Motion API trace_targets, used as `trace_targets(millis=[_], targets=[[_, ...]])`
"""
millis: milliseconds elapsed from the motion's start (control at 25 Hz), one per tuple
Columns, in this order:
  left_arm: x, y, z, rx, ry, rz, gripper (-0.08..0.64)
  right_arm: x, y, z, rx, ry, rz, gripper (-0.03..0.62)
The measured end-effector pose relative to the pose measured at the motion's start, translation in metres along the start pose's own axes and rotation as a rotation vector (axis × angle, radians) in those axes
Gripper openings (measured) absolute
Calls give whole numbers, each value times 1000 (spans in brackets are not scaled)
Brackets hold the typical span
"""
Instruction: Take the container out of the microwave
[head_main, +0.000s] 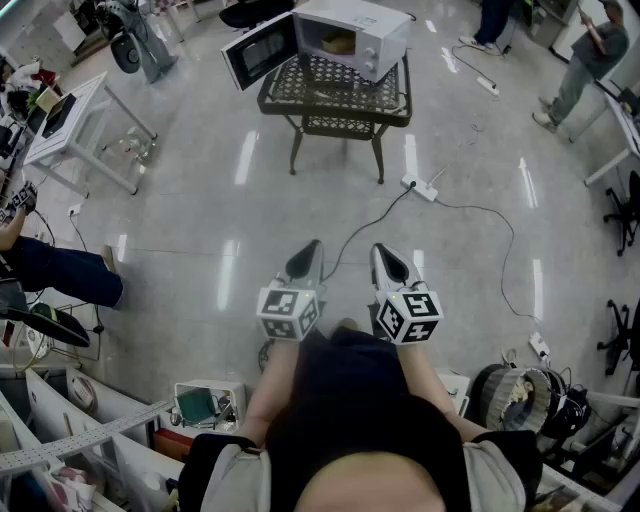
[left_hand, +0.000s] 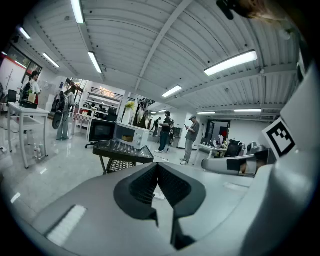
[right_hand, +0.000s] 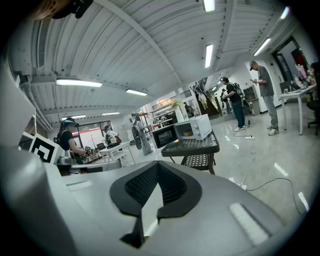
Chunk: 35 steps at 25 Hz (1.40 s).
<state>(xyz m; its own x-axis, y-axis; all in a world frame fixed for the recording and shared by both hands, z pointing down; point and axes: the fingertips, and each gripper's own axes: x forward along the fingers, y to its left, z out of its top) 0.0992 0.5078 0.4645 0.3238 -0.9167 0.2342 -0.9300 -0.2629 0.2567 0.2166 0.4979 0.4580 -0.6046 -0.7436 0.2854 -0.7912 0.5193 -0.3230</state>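
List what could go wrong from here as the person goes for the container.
The cable and power strip lie across the path to the table: a trip hazard. The door of the microwave stands open on the left; the left gripper could knock it reaching for the container.

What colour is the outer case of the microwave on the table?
The microwave is white; the head view shows it best.

Big open lab hall, folks: mesh table (head_main: 300, 85) mid-floor, white workbench (head_main: 85, 105) off to its left, cables (head_main: 372, 218) snaking beside it, strip lights (left_hand: 231, 62) overhead.
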Motion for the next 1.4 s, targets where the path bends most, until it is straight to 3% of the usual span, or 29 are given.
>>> trace_targets(millis=[1400], targets=[[3,-2,-12,-35,35,-2,11,-3,-4,-15,51,35,-36,0]])
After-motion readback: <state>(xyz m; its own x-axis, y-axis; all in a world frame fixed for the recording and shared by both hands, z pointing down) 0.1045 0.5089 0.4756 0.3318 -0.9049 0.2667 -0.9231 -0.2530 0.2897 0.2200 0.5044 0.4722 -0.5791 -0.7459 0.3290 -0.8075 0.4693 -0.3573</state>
